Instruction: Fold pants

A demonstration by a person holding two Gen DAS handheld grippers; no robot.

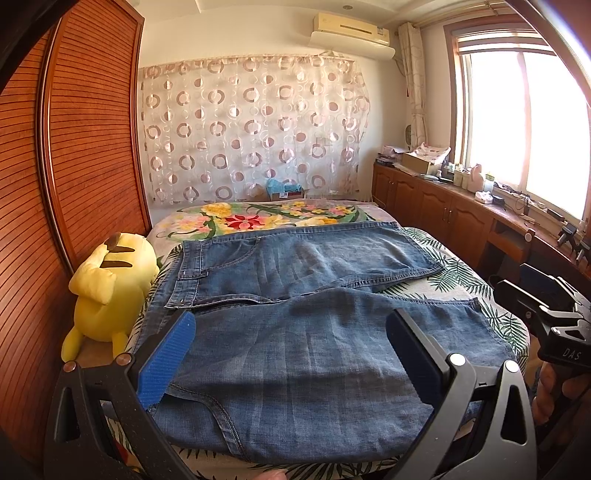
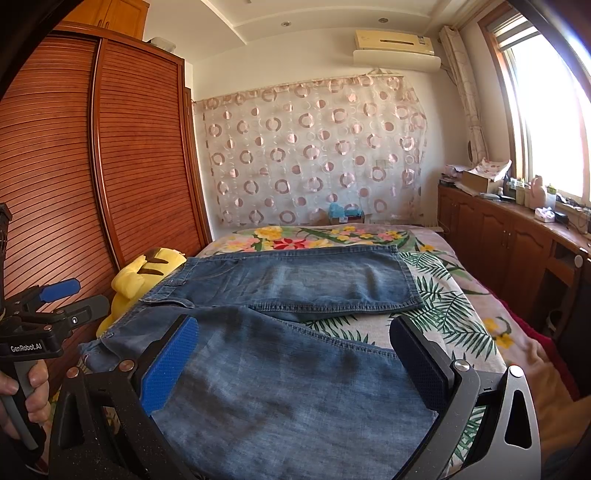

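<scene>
Left wrist view first: the left gripper (image 1: 291,354) sits right up front with its jaws spread wide, nothing between them, hovering over the near leg of the jeans (image 1: 295,325). One finger has a blue pad (image 1: 168,360), the other pad looks dark. The jeans lie flat on the bed (image 1: 476,291), waistband off to the left, legs running to the right and splayed apart in a V, so the leafy sheet shows between the hems. Off at the right edge you can spot the right gripper (image 1: 517,286) held in a hand (image 1: 550,391), off the bed's right side.

Right wrist view is pretty much the same story: right gripper (image 2: 291,354) also wide open and gripping nothing, over the near leg of the jeans (image 2: 295,369). The left gripper (image 2: 74,295) pokes in at the left edge with a hand (image 2: 26,391) on its handle.

A bit further back, a yellow plushie (image 1: 110,288) is lying at the left side of the bed, just beside the waistband and against the wardrobe (image 1: 74,147). Past the jeans the sheet goes floral, then there's a curtain (image 1: 251,129) with circle patterns on the back wall, an AC unit (image 1: 351,35) above it, and a cluttered cabinet (image 1: 443,199) under the bright window (image 1: 517,122) on the right.
</scene>
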